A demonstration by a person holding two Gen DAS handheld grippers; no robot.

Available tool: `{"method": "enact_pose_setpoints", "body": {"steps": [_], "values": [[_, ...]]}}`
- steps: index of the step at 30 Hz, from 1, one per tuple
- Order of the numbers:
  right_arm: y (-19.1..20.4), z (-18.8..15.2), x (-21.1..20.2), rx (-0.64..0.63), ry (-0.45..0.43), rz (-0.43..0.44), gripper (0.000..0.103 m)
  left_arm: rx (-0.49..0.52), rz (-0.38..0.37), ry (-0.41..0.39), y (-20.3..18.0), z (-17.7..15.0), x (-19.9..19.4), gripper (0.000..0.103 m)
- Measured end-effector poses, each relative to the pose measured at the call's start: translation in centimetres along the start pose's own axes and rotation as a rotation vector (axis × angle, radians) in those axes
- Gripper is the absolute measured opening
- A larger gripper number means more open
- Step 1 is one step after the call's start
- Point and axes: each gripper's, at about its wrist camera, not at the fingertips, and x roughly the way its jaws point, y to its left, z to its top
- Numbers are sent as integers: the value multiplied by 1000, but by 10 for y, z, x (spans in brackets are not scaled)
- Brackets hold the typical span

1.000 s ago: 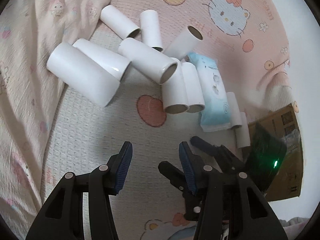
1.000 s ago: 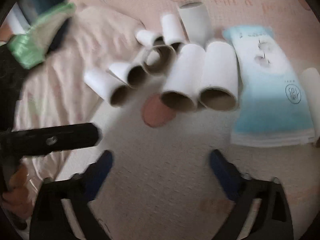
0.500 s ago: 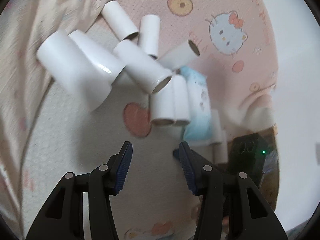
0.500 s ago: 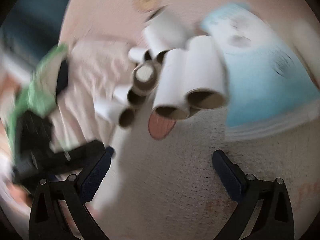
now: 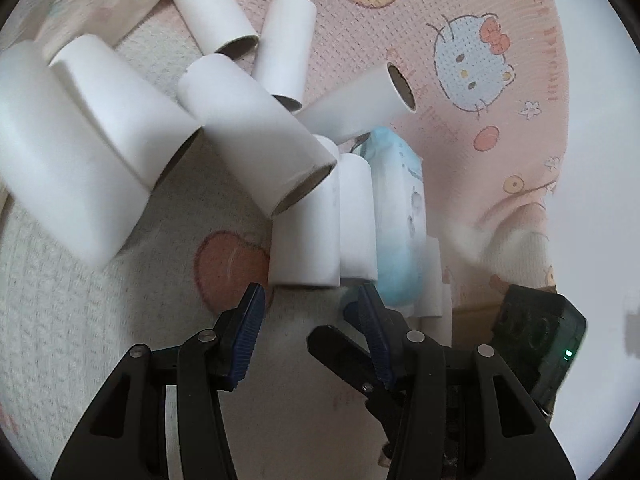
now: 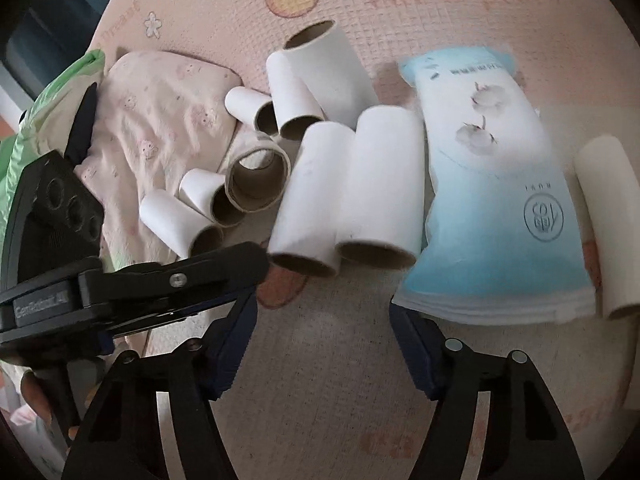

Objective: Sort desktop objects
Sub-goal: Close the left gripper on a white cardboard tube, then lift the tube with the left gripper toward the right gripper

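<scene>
Several white cardboard tubes lie in a heap on a pink cartoon-print mat (image 5: 460, 12). Two of them lie side by side, one (image 5: 304, 236) (image 6: 312, 196) to the left of the other (image 5: 356, 220) (image 6: 384, 184). A light blue tissue pack (image 5: 400, 208) (image 6: 492, 200) lies against their right side. My left gripper (image 5: 310, 304) is open and empty, its tips just short of the pair's near ends. My right gripper (image 6: 322, 314) is closing with nothing between its pads, also just short of the pair. The left gripper's finger (image 6: 180, 278) crosses in front of the right gripper's left finger.
A crumpled pink cloth (image 6: 160, 120) lies left of the heap, with a green bag (image 6: 60, 92) beyond it. One more tube (image 6: 604, 220) lies right of the tissue pack. The right gripper's black body (image 5: 540, 336) sits low right in the left wrist view.
Both grippers have come closer to the two side-by-side tubes. The right gripper's jaws have narrowed. The left gripper's finger now reaches further across the right wrist view.
</scene>
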Motion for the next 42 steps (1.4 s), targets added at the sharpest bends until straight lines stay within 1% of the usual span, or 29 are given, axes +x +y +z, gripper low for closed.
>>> {"method": "enact_pose_setpoints", "body": {"steps": [3, 5, 6, 7, 8, 10, 22, 24, 29, 34, 36, 42], "values": [[2, 6, 0, 2, -19, 6, 65, 9, 31, 0, 0, 8, 6, 52], [4, 9, 1, -14, -19, -2, 60, 3, 33, 8, 3, 12, 11, 52], [4, 10, 1, -25, -16, -4, 58, -9, 40, 21, 5, 14, 14, 51], [5, 10, 1, -38, -16, -2, 54, -23, 22, 31, 7, 15, 17, 47], [7, 11, 1, -54, -17, 0, 50, -43, -13, 44, 10, 15, 19, 45], [10, 11, 1, -72, -16, 0, 50, -76, -37, 46, 14, 13, 19, 45], [16, -5, 3, -93, -3, 46, 49, -134, -117, 86, 24, -14, 8, 45], [18, -9, 3, -92, -4, 38, 50, -128, -119, 94, 24, -18, 8, 45], [19, -16, 5, -88, 12, 27, 50, -113, -117, 83, 23, -28, 3, 45], [24, -23, 7, -110, 23, 11, 49, -96, -113, 71, 20, -38, -1, 45], [26, -24, 9, -115, 31, 19, 49, -89, -109, 65, 19, -41, -2, 45], [28, -28, 4, -131, 20, 13, 49, -82, -116, 69, 16, -47, -6, 45]]}}
